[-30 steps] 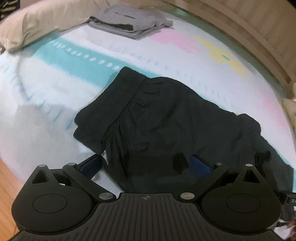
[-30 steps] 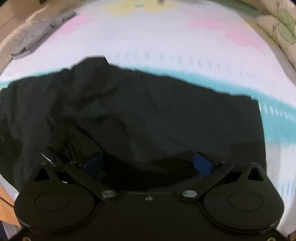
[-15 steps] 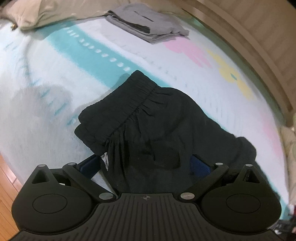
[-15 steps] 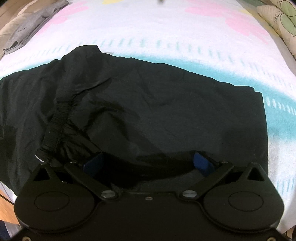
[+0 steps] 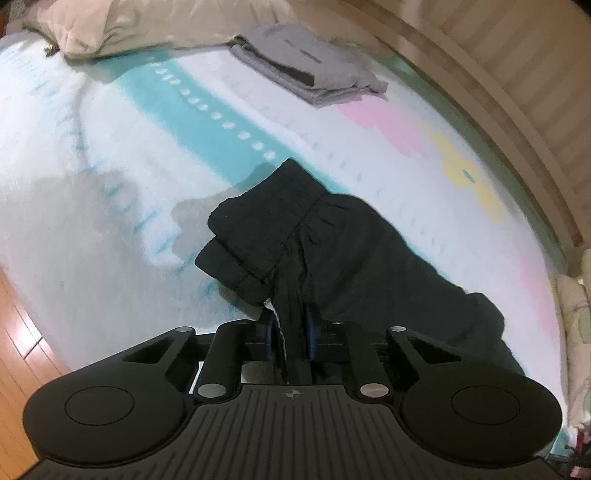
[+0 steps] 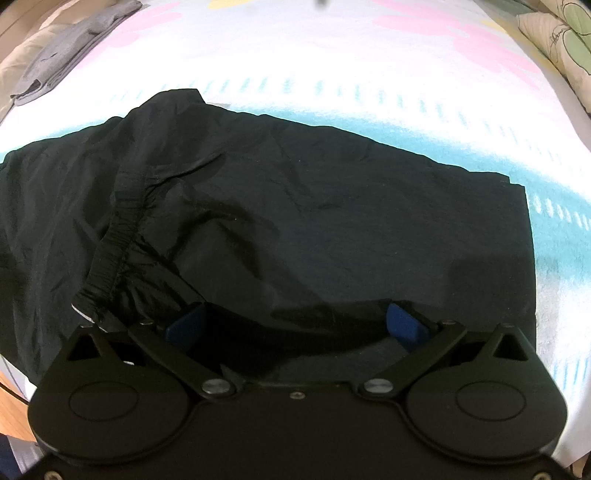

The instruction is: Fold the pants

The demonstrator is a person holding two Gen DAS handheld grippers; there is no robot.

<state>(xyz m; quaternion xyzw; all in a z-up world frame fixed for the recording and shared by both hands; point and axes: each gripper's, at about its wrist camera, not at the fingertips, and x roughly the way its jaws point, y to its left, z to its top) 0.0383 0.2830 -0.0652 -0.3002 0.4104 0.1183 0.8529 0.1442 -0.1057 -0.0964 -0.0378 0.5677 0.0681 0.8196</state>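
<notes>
Black pants (image 5: 332, 243) lie on a pastel bed sheet (image 5: 110, 177), their elastic waistband bunched toward the left. My left gripper (image 5: 290, 332) is shut on a pinch of the pants' fabric near the waistband, at the near edge. In the right wrist view the pants (image 6: 314, 206) spread flat across the sheet, waistband (image 6: 118, 236) at the left. My right gripper (image 6: 295, 325) is open, its blue pads (image 6: 400, 325) straddling the near edge of the pants.
A folded grey garment (image 5: 310, 74) lies at the far side of the bed, next to a beige pillow (image 5: 110, 26). A wooden bed frame (image 5: 498, 103) runs along the right. Wood floor (image 5: 22, 332) shows at the near left. A floral pillow (image 6: 554, 40) is far right.
My left gripper has closed on the pants near the waistband, bunching and lifting the cloth. My right gripper stays open over the pants' near edge and has barely shifted.
</notes>
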